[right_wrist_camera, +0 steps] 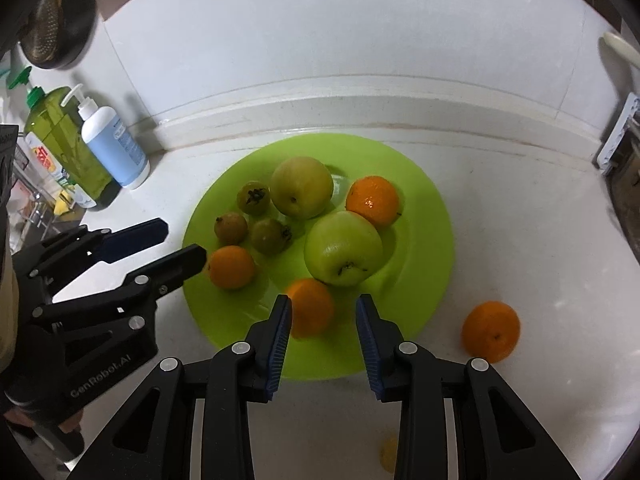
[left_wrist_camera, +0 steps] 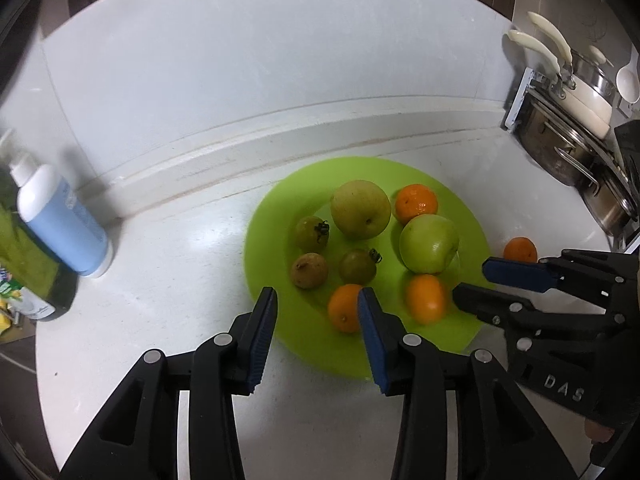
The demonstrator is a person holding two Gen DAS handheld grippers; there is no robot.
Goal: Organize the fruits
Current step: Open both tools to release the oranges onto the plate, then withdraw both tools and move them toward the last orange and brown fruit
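Observation:
A lime-green plate (left_wrist_camera: pixel 276 216) (right_wrist_camera: pixel 424 208) on the white counter holds a yellow-green pear (left_wrist_camera: pixel 360 209) (right_wrist_camera: pixel 302 186), a green apple (left_wrist_camera: pixel 429 243) (right_wrist_camera: pixel 343 249), three oranges and three small dark fruits. One orange (right_wrist_camera: pixel 310 306) (left_wrist_camera: pixel 426 298) lies just in front of my right gripper (right_wrist_camera: pixel 322 344), which is open and empty. My left gripper (left_wrist_camera: pixel 316 332) is open and empty at the plate's near edge, beside another orange (left_wrist_camera: pixel 344 307) (right_wrist_camera: pixel 231 267). One more orange (right_wrist_camera: pixel 491 331) (left_wrist_camera: pixel 520 249) lies on the counter right of the plate.
A blue-and-white pump bottle (right_wrist_camera: pixel 114 148) (left_wrist_camera: pixel 64 220) and a green bottle (right_wrist_camera: pixel 64 144) stand at the left by the wall. Steel pots and a pan (left_wrist_camera: pixel 580 120) sit at the right. A raised ledge (left_wrist_camera: pixel 280 136) runs behind the plate.

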